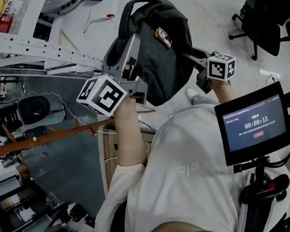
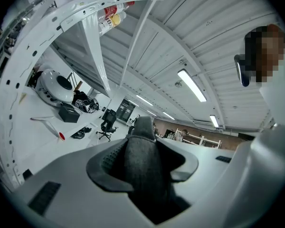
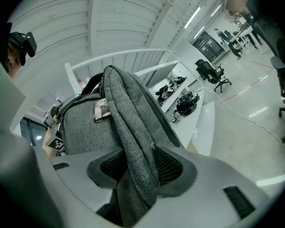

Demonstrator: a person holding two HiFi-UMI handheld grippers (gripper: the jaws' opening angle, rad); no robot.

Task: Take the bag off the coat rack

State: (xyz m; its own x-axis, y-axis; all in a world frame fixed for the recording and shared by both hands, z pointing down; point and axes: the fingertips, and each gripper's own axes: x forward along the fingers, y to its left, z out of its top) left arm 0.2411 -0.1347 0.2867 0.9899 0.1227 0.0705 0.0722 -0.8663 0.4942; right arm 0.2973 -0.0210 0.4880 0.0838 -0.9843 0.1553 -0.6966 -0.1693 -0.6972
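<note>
A dark grey backpack point(image 1: 159, 57) hangs in the air in front of me, held from both sides. My left gripper point(image 1: 129, 57) is shut on a grey strap of the bag point(image 2: 142, 151), which fills the gap between its pads. The right gripper point(image 1: 191, 59) is shut on another fabric strap point(image 3: 133, 141); behind it, the right gripper view shows the bag's body point(image 3: 80, 127) with a small tag. A brown wooden coat rack point(image 1: 53, 137) with short pegs runs below and left of the bag, apart from it.
White perforated shelving point(image 1: 38, 47) with a helmet point(image 2: 54, 85) stands at the left. Black office chairs point(image 1: 261, 18) are at the far right. A screen with a timer point(image 1: 256, 124) is mounted at my right side. Dark gear crowds the lower left.
</note>
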